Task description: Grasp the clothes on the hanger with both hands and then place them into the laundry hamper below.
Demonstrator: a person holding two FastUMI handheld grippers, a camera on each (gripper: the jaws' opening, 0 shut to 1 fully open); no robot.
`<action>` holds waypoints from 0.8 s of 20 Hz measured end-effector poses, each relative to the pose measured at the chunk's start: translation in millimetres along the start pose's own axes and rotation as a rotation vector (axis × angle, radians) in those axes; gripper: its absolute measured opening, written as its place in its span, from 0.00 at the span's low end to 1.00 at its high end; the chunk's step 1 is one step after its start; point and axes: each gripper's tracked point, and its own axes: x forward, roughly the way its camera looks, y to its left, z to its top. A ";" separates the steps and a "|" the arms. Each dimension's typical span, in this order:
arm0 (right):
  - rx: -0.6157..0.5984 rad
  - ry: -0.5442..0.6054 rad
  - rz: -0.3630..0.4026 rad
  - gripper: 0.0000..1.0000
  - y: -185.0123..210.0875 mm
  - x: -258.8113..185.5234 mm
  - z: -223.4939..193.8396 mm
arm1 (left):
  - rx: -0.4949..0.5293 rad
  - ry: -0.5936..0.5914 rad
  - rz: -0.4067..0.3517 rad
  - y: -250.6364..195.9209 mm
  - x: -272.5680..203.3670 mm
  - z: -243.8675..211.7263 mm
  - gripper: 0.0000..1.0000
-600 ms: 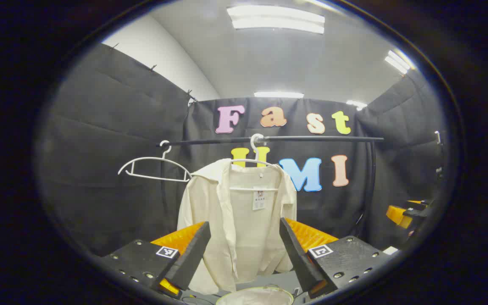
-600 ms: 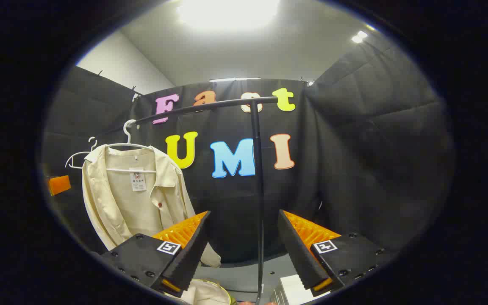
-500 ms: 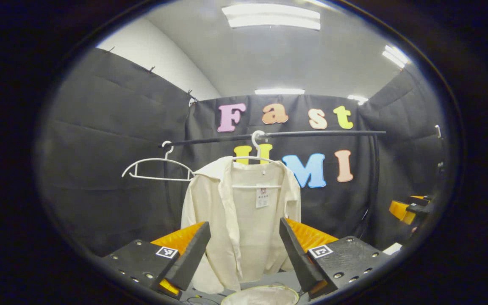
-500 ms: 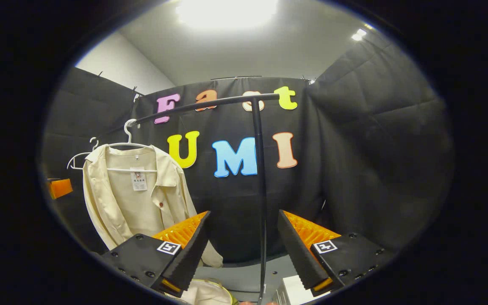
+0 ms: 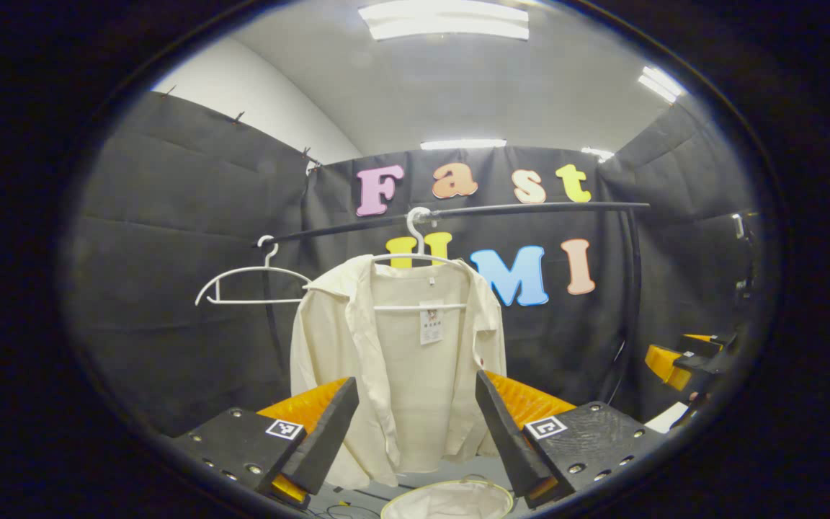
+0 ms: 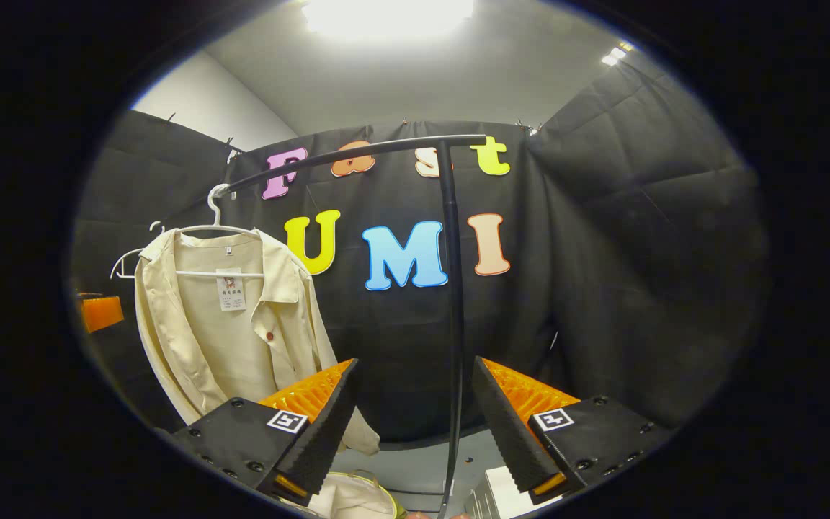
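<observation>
Black cloth booth walls all round, pale ceiling with strip lights [image 5: 444, 19] overhead. Across the back, a black clothes rail [image 5: 458, 214], propped on a black upright post [image 6: 451, 303] in the right gripper view.

Hanging from that rail on a white hanger [image 5: 415, 241] — a cream shirt [image 5: 400, 360], front open, collar spread, small paper tag [image 5: 430, 327] at the neck. Seen straight ahead in the left gripper view; off to the left side in the right gripper view [image 6: 228, 317]. Beside it, further along the rail, a second white hanger [image 5: 249, 285], bare.

Below the shirt, at the bottom edge, the rim of a pale laundry hamper [image 5: 448, 501], mouth open; also glimpsed low in the right gripper view [image 6: 350, 497].

Left gripper [image 5: 418, 432]: fingers spread wide apart, nothing between them, framing the shirt's lower half yet well short of it. Right gripper [image 6: 415, 425]: likewise spread wide, gripping nothing, post in line with the gap but farther off. Same right gripper, orange and black, visible at the right edge of the left gripper view [image 5: 681, 357].

Pale box [image 6: 498, 494] low beside the post, partly hidden.
</observation>
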 end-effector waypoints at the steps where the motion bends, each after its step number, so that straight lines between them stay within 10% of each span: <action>1: -0.002 0.004 -0.017 0.98 4.0 -0.6 0.7 | -0.011 0.007 -0.013 3.0 4.9 -1.3 0.95; 16: -0.003 0.072 -0.123 0.98 92.9 -14.9 -2.4 | 0.005 -0.025 -0.076 98.4 24.4 -18.0 0.94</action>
